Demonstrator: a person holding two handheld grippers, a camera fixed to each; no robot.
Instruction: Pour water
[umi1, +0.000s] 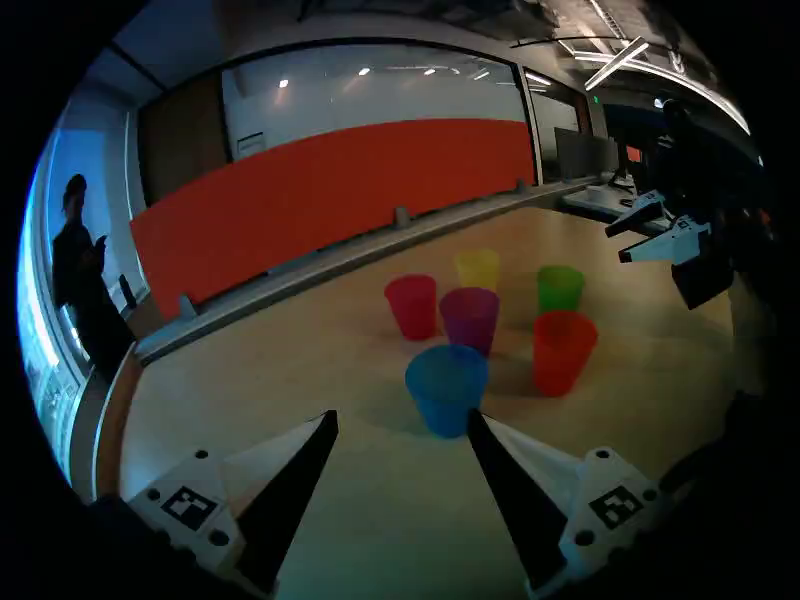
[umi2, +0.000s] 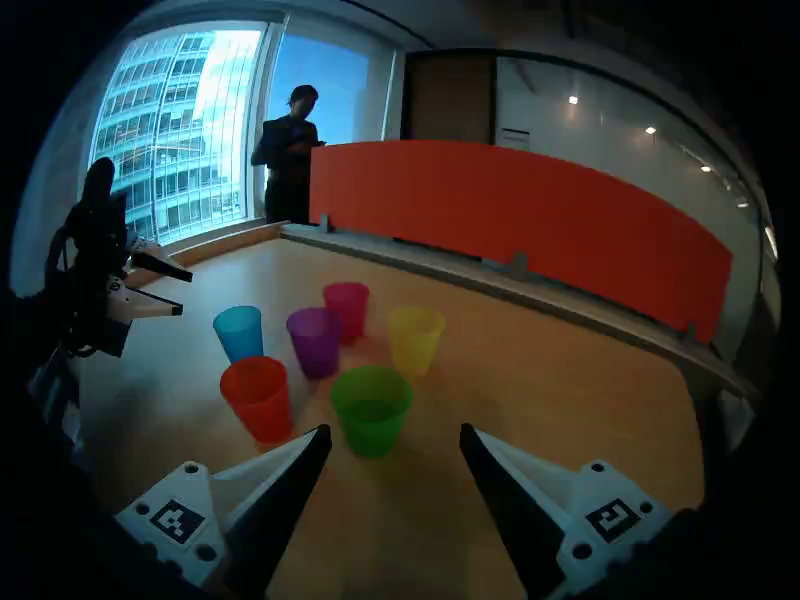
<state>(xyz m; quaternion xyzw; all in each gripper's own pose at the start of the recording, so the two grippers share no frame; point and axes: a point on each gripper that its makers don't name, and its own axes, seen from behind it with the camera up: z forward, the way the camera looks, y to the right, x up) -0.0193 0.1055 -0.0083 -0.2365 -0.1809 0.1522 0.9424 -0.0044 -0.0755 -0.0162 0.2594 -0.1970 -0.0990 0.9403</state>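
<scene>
A pale wooden table (umi1: 300, 380) is seen in an office, backed by an orange partition (umi1: 330, 190) and a tall window (umi2: 160, 130) where a person (umi2: 288, 150) stands. Six cups are set upright on it, mouths up and long axes vertical: the blue cup (umi1: 447, 390) just ahead of the left gripper (umi1: 400, 415), the green cup (umi2: 371, 408) just ahead of the right gripper (umi2: 394, 430), with the orange cup (umi1: 562, 350), purple cup (umi1: 470, 318), pink cup (umi1: 412, 305) and yellow cup (umi1: 478, 268) clustered close by. Both grippers are held with fingers apart on nothing, and whether any cup holds water cannot be told.
</scene>
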